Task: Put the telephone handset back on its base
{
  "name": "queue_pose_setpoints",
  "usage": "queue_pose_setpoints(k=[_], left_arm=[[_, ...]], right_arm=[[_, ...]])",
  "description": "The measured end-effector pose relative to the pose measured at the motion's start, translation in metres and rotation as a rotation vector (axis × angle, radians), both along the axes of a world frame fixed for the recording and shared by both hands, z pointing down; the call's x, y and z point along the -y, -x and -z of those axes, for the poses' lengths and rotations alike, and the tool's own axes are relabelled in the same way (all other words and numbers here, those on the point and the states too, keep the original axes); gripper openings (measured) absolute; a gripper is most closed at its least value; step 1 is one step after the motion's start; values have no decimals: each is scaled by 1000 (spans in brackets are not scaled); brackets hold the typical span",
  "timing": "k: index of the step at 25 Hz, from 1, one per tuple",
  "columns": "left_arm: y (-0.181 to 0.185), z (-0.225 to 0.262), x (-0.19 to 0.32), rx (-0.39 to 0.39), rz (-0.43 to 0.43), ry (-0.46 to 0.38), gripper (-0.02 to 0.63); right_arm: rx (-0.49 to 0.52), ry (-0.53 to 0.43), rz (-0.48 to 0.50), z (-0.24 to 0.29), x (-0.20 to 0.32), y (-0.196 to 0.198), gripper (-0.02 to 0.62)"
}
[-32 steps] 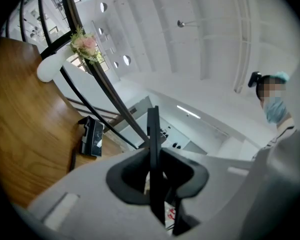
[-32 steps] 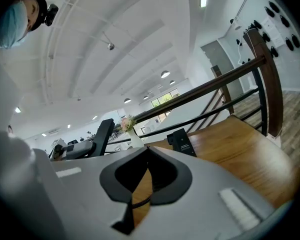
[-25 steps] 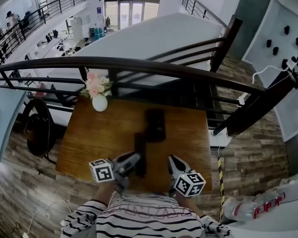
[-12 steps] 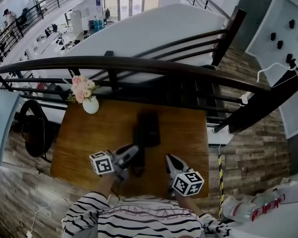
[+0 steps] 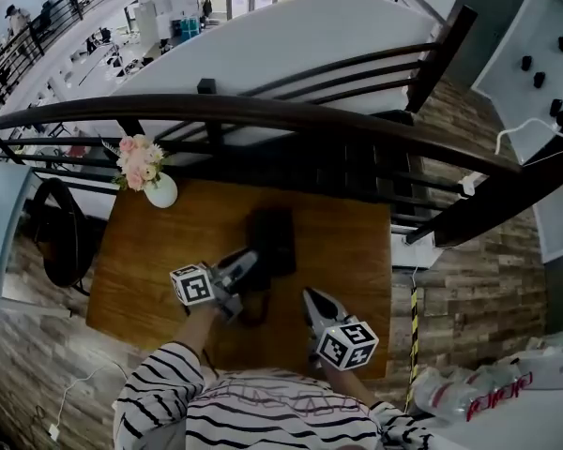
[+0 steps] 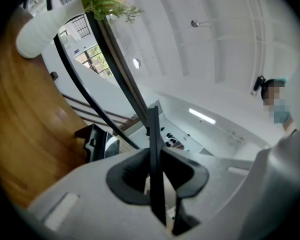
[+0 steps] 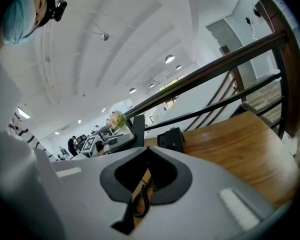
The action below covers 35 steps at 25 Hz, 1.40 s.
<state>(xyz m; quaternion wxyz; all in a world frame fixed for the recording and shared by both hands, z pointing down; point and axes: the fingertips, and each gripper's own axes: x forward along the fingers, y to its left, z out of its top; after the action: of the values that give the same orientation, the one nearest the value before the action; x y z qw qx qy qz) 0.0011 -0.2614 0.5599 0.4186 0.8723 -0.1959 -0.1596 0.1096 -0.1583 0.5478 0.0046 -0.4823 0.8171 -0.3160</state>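
The telephone handset [image 6: 153, 149] is pinched edge-on in your left gripper [image 5: 248, 264], standing up along the jaws just short of the telephone base [image 5: 274, 235], which sits mid-tabletop toward the far side. Your right gripper [image 5: 311, 301] is pressed together on nothing, hanging to the right of the handset near the front edge, and the coiled cord [image 7: 139, 204] shows just past it. A white vase [image 5: 159, 192] of pink flowers [image 5: 136, 159] stands at the far left corner, well apart from the base. Compared with a second ago, your left gripper has carried the handset closer to the base. The dark railing [image 5: 291, 116] runs along the far edge of the tabletop [image 5: 352, 251]; the wood right of the base lies bare.
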Motion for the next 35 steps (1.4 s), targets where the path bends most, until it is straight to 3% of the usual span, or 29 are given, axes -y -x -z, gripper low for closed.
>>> queue_pose_setpoints(k=[14,35], left_arm=[[-11,-70,58,49,10,85,71],[-5,-115,78,32,33,217,71]], right_arm=[[-6,46,48,-27,34,-7,0],[-15,86,42,-45,43,-11,0]])
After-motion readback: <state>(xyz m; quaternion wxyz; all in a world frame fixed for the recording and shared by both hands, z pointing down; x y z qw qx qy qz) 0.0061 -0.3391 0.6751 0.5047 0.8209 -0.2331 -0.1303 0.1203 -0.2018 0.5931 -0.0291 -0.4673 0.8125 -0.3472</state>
